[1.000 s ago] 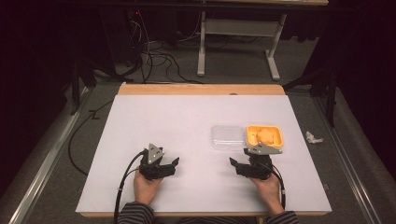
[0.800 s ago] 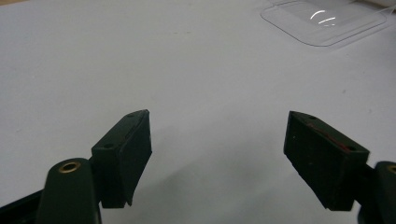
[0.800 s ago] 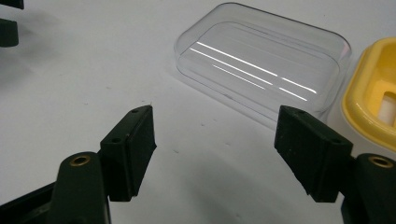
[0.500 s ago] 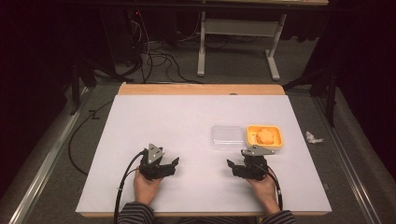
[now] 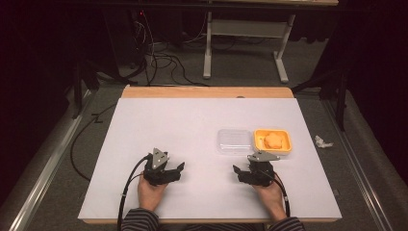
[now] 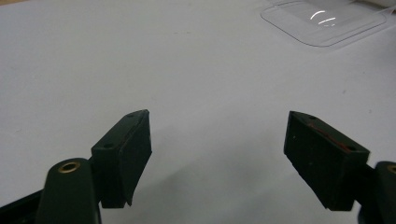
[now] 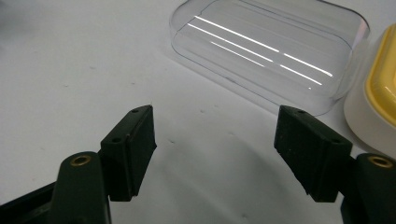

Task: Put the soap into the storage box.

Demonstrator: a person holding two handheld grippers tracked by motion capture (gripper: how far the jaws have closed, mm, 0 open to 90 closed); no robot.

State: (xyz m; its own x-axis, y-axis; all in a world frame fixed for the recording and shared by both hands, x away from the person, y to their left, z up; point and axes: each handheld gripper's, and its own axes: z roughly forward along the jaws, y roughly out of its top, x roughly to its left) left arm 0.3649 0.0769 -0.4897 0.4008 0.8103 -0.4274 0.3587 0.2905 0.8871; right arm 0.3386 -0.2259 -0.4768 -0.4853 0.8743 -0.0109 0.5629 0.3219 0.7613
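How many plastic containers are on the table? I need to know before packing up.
2: a clear lid or tub right of the table's middle, and a yellow container touching its right side.

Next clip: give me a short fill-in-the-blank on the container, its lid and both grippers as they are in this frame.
1. The clear lid lies on the table directly ____ the yellow container, not on it.
2. The jaws of the left gripper stand ____, with nothing between them.
3. The gripper nearer the lid is the ____ gripper.

Missing words: beside; open; right
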